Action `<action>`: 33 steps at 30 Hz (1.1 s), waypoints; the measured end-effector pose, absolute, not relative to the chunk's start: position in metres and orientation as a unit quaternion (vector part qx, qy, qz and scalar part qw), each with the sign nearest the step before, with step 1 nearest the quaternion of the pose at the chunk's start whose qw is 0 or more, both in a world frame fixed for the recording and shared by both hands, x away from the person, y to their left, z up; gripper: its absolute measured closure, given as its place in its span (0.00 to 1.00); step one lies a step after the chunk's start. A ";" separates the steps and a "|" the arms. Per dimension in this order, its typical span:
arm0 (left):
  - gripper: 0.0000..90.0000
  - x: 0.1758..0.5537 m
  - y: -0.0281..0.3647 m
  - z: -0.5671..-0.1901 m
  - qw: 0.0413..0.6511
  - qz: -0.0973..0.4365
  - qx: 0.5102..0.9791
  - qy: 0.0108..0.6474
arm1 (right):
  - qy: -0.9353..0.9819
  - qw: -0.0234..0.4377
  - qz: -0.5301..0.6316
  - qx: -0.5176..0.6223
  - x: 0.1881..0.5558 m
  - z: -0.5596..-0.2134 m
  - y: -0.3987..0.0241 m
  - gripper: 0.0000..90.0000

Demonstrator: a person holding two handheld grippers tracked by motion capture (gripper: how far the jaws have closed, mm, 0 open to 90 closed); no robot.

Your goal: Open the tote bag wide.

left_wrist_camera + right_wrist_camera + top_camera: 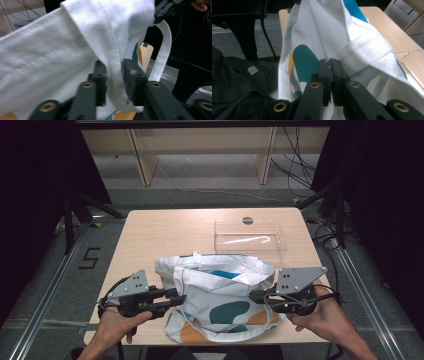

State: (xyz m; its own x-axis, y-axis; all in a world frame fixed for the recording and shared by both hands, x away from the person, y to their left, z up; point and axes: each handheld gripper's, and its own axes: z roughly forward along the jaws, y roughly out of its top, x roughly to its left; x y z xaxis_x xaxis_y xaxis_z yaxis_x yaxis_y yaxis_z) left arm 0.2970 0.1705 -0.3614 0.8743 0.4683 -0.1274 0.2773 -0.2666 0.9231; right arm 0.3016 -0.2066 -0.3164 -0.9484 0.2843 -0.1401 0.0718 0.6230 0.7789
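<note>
At the near edge of the table (150, 227), two hands come up from below, each with a gripper. The left gripper (176, 300) points in toward the white tote bag (220, 295) from the left; in the left gripper view its jaws stand a little apart with a fold of the bag's white hem (113, 72) between them, and the cloth seems to be pinched there, though the blur makes it hard to be sure how firmly the pads press. The right gripper (254, 295) comes in from the opposite side, and in the right gripper view its jaws are drawn almost together on the bag's edge (352, 62), close beside the stitched patch where a strap (367, 50) joins the cloth.

Between the two grippers the bag hangs spread, its mouth held open toward the far side of the table, its lower part resting on the wood near the front edge. Teal and orange shapes are printed on its front, and something blue (224, 274) shows inside the opening. A white strap loop (163, 50) dangles free in the left gripper view.

Farther back, well apart from the bag, a clear plastic tray (250, 236) lies on the table's right half. Just beyond it a dark round hole (247, 220) marks the tabletop. Past the table, pale wooden shelving (200, 150) stands on the grey floor, with cables (295, 165) trailing at the right.
</note>
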 end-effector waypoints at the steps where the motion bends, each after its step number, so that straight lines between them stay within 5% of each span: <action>1: 0.88 0.297 0.170 -0.361 0.558 0.086 0.791 0.236 | 0.892 0.126 0.423 0.100 0.302 -0.316 -0.207 0.98; 21: 0.94 0.288 0.171 -0.401 0.504 0.119 0.826 0.223 | 0.895 0.124 0.417 0.094 0.295 -0.331 -0.202 0.98; 33: 0.94 0.292 0.163 -0.441 0.474 0.085 0.843 0.239 | 0.901 0.107 0.411 0.085 0.285 -0.346 -0.198 0.98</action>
